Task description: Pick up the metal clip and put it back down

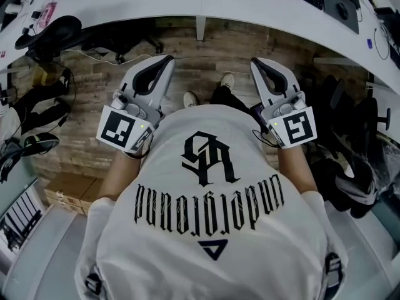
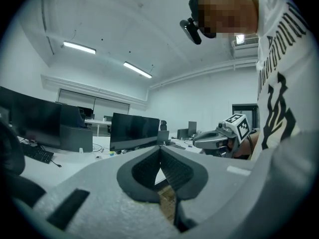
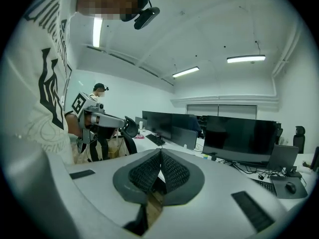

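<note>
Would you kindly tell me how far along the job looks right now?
Done: nothing visibly. In hand: nothing; the left gripper and right gripper are both shut and empty, held beside the person's shirt. Left: no metal clip shows in any view, so pick-up and put-down may both remain.

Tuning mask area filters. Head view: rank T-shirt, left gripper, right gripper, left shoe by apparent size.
1. T-shirt, by far the largest.
2. left gripper and right gripper: they look alike, so not ranked apart.
3. left shoe, smallest.
</note>
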Tool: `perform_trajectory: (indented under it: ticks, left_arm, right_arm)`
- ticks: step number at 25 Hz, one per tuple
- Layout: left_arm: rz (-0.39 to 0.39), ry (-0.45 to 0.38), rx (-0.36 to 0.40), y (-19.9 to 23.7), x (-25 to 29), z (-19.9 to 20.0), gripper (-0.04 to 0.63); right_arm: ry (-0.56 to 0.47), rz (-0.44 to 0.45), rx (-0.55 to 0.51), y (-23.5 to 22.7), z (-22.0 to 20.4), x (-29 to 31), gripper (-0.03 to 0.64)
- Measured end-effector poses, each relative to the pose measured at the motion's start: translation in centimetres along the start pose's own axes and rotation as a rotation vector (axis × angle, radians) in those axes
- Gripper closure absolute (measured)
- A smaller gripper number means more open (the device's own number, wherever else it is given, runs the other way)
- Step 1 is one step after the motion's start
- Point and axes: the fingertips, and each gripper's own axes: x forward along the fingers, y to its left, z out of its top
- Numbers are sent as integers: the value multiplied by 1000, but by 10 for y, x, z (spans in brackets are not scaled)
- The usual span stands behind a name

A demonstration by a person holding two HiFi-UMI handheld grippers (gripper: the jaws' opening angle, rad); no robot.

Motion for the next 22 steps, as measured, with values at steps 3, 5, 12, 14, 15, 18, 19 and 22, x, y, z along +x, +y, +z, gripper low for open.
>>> perform_trajectory:
  ticks: [3, 5, 12, 14, 15, 18, 19, 22]
  left_arm:
    - [-3, -5, -4, 1, -23, -4, 583]
    - [-5, -9, -6, 2, -35, -4, 583]
    - [-10, -28, -14, 9, -60, -4, 583]
    - [-16, -29, -14, 8, -61, -5, 583]
    - [-19, -29, -14, 6, -62, -5, 583]
    - [-19, -34, -19, 3, -61, -5, 583]
    - [-18, -35, -22, 3, -61, -5, 583]
    - [-21, -36, -25, 1, -59, -5, 583]
  right_arm:
    - [-8, 2, -1, 27, 4, 1, 603]
    - [-8, 3, 0, 41, 7, 2, 603]
    - [-8, 5, -12, 68, 17, 11, 603]
    - [-7, 2, -13, 71, 18, 11, 603]
    - [-7, 2, -13, 72, 18, 10, 603]
    - [-5, 3, -15, 73, 17, 7, 603]
    - [-5, 2, -16, 73, 17, 6, 603]
    - [-5, -1, -19, 71, 18, 5, 603]
